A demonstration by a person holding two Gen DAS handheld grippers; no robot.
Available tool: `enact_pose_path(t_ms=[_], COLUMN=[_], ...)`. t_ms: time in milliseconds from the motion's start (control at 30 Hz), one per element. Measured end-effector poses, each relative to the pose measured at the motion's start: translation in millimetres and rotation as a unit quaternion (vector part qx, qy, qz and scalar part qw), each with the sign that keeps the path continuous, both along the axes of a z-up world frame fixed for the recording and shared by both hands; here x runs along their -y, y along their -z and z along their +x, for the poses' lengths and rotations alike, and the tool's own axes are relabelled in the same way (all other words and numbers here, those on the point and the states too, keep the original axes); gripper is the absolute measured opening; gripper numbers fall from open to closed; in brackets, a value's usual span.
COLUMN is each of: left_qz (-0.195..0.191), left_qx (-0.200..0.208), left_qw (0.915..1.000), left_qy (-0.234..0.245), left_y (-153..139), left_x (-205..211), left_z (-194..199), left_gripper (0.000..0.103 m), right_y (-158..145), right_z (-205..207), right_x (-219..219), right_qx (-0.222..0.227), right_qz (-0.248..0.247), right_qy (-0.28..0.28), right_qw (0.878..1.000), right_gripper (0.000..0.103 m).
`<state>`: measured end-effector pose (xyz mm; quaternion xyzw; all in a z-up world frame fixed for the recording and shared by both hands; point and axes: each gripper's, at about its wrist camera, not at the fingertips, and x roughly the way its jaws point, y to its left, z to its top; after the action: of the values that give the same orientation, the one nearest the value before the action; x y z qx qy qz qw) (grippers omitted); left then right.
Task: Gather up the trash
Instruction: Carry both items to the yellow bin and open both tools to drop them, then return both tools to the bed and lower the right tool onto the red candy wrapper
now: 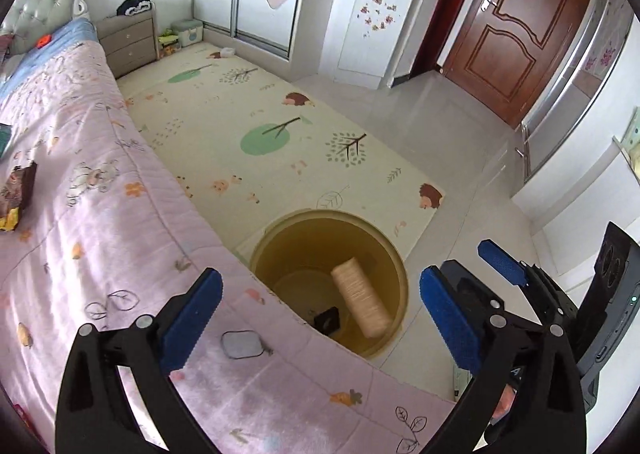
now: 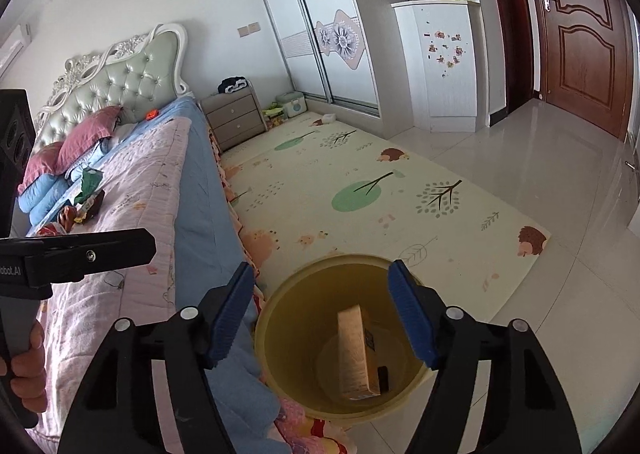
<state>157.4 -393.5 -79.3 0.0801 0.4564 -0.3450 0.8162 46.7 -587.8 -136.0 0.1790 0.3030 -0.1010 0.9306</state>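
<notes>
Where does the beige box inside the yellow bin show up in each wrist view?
Left wrist: the beige box lies tilted in the yellow bin, lower centre, between the left gripper fingers.
Right wrist: the box stands on end in the bin, bottom centre, under the open right gripper.
Shared landmark: the brown door.

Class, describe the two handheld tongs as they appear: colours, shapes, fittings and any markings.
Both tongs, left and right, have black, arched plastic frames with silver round rivets. Each finger carries a flat blue pad with a ribbed or finely textured face. The left unit, seen from the right wrist camera, bears white lettering ending "obot.AI" on its grey-black handle, gripped by a bare hand. No cables show.
</notes>
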Motion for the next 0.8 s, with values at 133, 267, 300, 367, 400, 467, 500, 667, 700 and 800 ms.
enact_pose_path(t_ms=[133,267,300,367,400,467,500,667,700,800], left_qz=[-0.013,-0.021,-0.021,-0.018,-0.016,-0.012,-0.009,-0.005,-0.003,0.003], left_qx=[0.04,0.079,0.092,0.112,0.119,0.132,0.139,0.151,0.152,0.148], left_qw=[0.9987,0.9946,0.9926,0.9889,0.9874,0.9837,0.9812,0.9671,0.9635,0.9566], left_qy=[-0.028,-0.064,-0.077,-0.096,-0.103,-0.121,-0.134,-0.204,-0.221,-0.251], left_y=[-15.6,-37.4,-43.0,-53.1,-57.0,-63.1,-65.9,-69.9,-69.6,-66.0], left_x=[-23.3,-59.4,-71.9,-94.8,-107.7,-136.4,-151.7,-232.4,-248.4,-288.2], left_z=[-8.7,-19.1,-22.4,-30.2,-32.9,-38.2,-40.9,-46.4,-46.2,-44.0], left_gripper=[0.099,0.099,0.099,0.099,0.099,0.099,0.099,0.099,0.099,0.099], right_y=[-21.5,-42.3,-48.4,-56.6,-60.9,-66.6,-70.2,-78.0,-79.2,-83.4], right_z=[-13.0,-19.0,-18.3,-17.3,-15.3,-12.1,-10.4,-1.7,-0.1,4.8], right_x=[-16.5,-42.3,-51.5,-70.1,-81.4,-102.7,-114.9,-173.5,-187.2,-220.3], right_qx=[0.037,0.066,0.072,0.081,0.084,0.088,0.09,0.094,0.095,0.097], right_qz=[-0.01,-0.005,-0.007,-0.01,-0.011,-0.011,-0.011,-0.014,-0.016,-0.022], right_qy=[-0.024,-0.06,-0.071,-0.095,-0.11,-0.137,-0.152,-0.218,-0.23,-0.257], right_qw=[0.999,0.996,0.995,0.992,0.99,0.987,0.984,0.971,0.968,0.961], right_gripper=[0.066,0.063,0.063,0.063,0.063,0.062,0.062,0.062,0.061,0.061])
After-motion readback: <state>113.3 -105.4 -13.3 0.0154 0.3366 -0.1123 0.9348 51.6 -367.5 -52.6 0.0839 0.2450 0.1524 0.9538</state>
